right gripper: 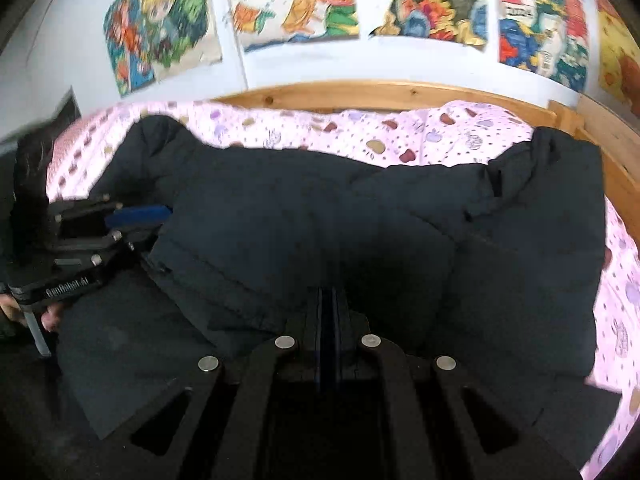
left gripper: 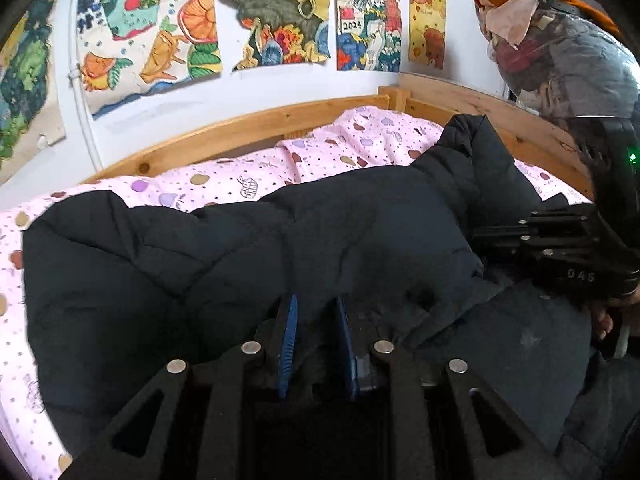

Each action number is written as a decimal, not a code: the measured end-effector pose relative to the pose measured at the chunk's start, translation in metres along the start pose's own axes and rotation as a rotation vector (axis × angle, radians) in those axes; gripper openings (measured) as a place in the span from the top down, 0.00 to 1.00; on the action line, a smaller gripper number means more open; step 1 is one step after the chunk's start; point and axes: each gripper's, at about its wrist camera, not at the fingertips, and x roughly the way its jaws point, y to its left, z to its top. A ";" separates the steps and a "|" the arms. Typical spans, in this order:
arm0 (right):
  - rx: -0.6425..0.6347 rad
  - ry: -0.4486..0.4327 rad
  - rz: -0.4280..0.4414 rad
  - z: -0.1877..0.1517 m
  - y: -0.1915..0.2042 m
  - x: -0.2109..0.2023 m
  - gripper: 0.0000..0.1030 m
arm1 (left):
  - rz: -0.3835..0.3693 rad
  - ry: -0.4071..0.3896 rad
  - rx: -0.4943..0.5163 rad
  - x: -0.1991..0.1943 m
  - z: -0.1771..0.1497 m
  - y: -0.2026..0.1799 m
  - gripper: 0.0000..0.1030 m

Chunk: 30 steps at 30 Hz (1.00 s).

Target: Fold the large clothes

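A large black padded jacket [left gripper: 248,248] lies spread across a bed with a pink patterned sheet [left gripper: 224,184]; it also fills the right wrist view [right gripper: 360,220]. My left gripper [left gripper: 316,312] is open, its blue pads apart just over the jacket's near edge, holding nothing. It shows at the left of the right wrist view [right gripper: 160,216]. My right gripper [right gripper: 329,300] is shut, pads pressed together over the near part of the jacket; whether cloth is pinched between them I cannot tell. It shows at the right of the left wrist view [left gripper: 480,236].
A wooden bed frame [left gripper: 256,124] runs along the far side and right end [right gripper: 612,168]. Colourful posters [left gripper: 272,12] cover the white wall behind. A pile of clothes in plastic [left gripper: 560,48] stands at the far right.
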 end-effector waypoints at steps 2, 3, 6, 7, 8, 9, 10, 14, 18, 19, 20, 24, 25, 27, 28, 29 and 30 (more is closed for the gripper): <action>0.018 -0.017 0.000 -0.002 0.002 -0.011 0.91 | -0.009 -0.013 -0.038 -0.013 0.001 0.001 0.60; 0.014 -0.032 -0.009 -0.003 0.006 -0.022 0.80 | -0.019 -0.024 -0.057 -0.019 0.001 0.002 0.46; -0.019 -0.085 -0.051 -0.007 0.016 -0.053 0.39 | -0.023 -0.073 -0.101 -0.042 0.003 0.002 0.32; -0.024 -0.103 -0.060 -0.007 0.018 -0.061 0.38 | -0.019 -0.088 -0.112 -0.051 0.004 0.002 0.29; -0.028 -0.121 -0.067 -0.007 0.021 -0.072 0.38 | -0.014 -0.107 -0.125 -0.063 0.005 0.003 0.27; -0.028 -0.140 -0.071 -0.007 0.026 -0.085 0.38 | -0.012 -0.121 -0.133 -0.070 0.005 0.002 0.21; -0.026 -0.154 -0.076 -0.006 0.029 -0.094 0.37 | -0.010 -0.145 -0.149 -0.081 0.006 0.002 0.16; -0.024 -0.232 -0.102 -0.002 0.039 -0.136 0.22 | -0.008 -0.227 -0.197 -0.125 0.006 0.001 0.06; -0.056 -0.312 -0.118 -0.003 0.053 -0.174 0.17 | 0.006 -0.286 -0.170 -0.161 0.006 -0.010 0.01; -0.061 -0.332 -0.116 -0.004 0.057 -0.182 0.16 | 0.012 -0.302 -0.154 -0.171 0.005 -0.015 0.01; -0.066 -0.354 -0.112 -0.005 0.060 -0.191 0.14 | 0.017 -0.318 -0.141 -0.181 0.005 -0.019 0.01; -0.068 -0.415 -0.081 -0.011 0.071 -0.220 0.13 | 0.030 -0.363 -0.117 -0.212 0.003 -0.032 0.00; -0.065 -0.424 -0.081 -0.013 0.074 -0.226 0.13 | 0.028 -0.374 -0.113 -0.221 0.001 -0.036 0.00; -0.060 -0.441 -0.066 -0.018 0.077 -0.236 0.12 | 0.035 -0.386 -0.108 -0.233 -0.002 -0.041 0.00; -0.058 -0.448 -0.064 -0.022 0.077 -0.241 0.12 | 0.037 -0.396 -0.105 -0.240 -0.004 -0.043 0.00; -0.057 -0.452 -0.065 -0.025 0.077 -0.245 0.11 | 0.042 -0.402 -0.102 -0.246 -0.007 -0.046 0.00; -0.058 -0.452 -0.063 -0.029 0.077 -0.251 0.11 | 0.048 -0.403 -0.100 -0.250 -0.009 -0.049 0.00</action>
